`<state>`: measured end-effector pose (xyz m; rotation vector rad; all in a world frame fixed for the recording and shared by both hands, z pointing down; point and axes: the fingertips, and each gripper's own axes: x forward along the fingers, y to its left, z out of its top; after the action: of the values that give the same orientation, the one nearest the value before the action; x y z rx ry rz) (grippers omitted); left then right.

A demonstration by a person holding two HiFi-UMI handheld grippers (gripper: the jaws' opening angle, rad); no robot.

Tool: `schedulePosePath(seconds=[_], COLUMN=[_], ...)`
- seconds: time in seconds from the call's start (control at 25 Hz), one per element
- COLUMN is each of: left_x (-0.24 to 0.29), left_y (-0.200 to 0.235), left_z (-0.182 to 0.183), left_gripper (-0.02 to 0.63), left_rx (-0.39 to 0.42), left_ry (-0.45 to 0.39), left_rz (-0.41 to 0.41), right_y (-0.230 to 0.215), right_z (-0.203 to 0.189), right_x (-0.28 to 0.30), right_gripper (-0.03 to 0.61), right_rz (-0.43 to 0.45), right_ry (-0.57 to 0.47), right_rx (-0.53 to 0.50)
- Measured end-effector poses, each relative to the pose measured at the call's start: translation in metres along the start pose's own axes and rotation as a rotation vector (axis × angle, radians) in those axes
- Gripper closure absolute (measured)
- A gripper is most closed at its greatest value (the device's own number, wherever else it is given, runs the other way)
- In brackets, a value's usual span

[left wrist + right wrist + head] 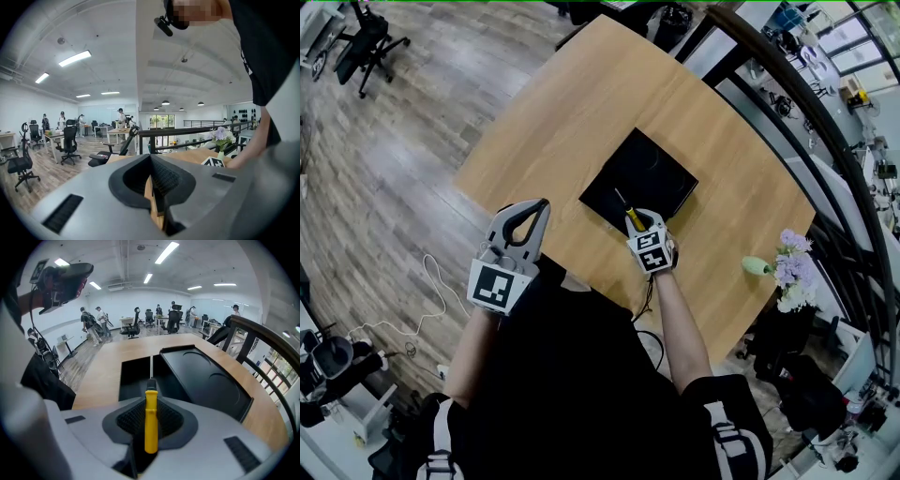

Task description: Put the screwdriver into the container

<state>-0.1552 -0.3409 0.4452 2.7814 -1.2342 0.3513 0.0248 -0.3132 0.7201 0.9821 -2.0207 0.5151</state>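
Since the yellow-handled screwdriver with the thin steel shaft (151, 420) should go in tip first, I have it pinched by the handle in the right claw (643, 225). The two ribbed pads press on either side of the yellow plastic, and the shaft runs straight out ahead along the line of the jaws. That grip leaves the whole shaft free. In the right gripper view it points over the near wall of the black rectangular plastic container (133, 380), toward the deeper open half. The shallower half, with round recesses, lies just beside it on the right. The tool is in the air above the container's near edge, not yet inside. The container sits near the middle of the light wooden surface (581, 103), within easy reach, which I judge is why only one arm is working.

The right forearm stretches forward from the body over the surface's near edge, with the claw aimed away from me and slightly down at the container. The left claw (151, 171) is pressed together on nothing. I hold it back at the surface's near-left edge, close to my body, aimed out across the room rather than at the work. There it is out of the right arm's path.
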Motion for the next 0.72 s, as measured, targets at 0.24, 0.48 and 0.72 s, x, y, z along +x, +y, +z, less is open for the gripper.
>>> schedulePosePath(seconds=[0.24,0.48,0.72], left_x=[0.001,-0.001,-0.001], left_y=[0.001,0.002,0.002], left_z=[-0.002,-0.006,-0.009], left_gripper=[0.592,0.592,0.592], left_rx=[-0.009,-0.023,-0.027], left_ry=[0.001,0.001,0.002], left_rz=[0.006,0.016,0.016], right_y=[0.000,0.001,0.003], right_z=[-0.012,-0.014,-0.018], right_x=[0.016,0.025,0.036], right_gripper=[0.494,0.494,0.494], right_rz=[0.013,0.013,0.021], right_ry=[0.078,0.126,0.169], right_rx=[-0.005,-0.033,-0.039])
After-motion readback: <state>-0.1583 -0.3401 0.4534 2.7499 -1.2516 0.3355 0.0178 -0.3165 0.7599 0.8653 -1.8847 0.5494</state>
